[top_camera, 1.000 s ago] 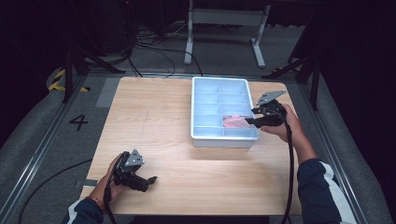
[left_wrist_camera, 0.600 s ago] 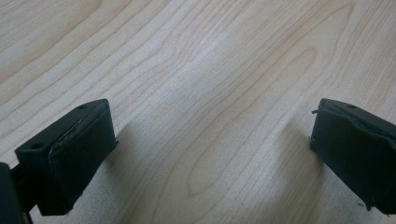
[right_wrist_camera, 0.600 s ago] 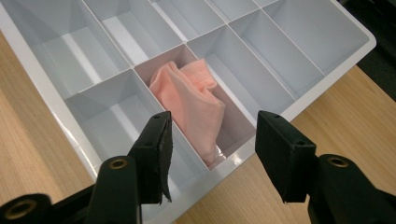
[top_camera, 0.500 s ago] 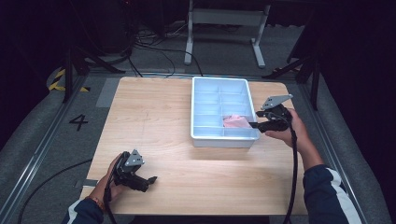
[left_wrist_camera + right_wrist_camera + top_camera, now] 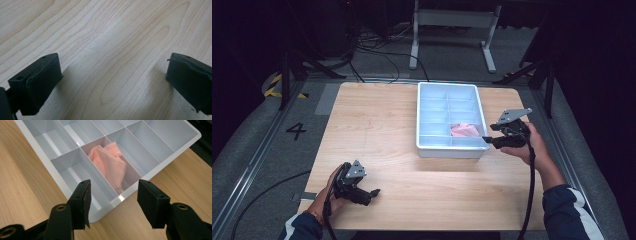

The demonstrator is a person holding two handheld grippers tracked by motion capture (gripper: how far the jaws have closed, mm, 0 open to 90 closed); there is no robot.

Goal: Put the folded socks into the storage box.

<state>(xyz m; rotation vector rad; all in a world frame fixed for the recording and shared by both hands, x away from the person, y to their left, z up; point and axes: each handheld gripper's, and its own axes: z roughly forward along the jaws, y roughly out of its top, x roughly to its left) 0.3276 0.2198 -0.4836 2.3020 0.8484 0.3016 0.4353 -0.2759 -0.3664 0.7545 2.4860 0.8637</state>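
Right tongs agape, empty, at lower right corner of tray; pink cloth in compartment. Left tongs agape, lower left, on worktop.

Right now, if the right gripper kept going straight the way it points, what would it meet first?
Probably the near rim of the white divided tray: the open right gripper points at it, with the folded pink cloth just beyond in its compartment. Height above the rim is unclear.
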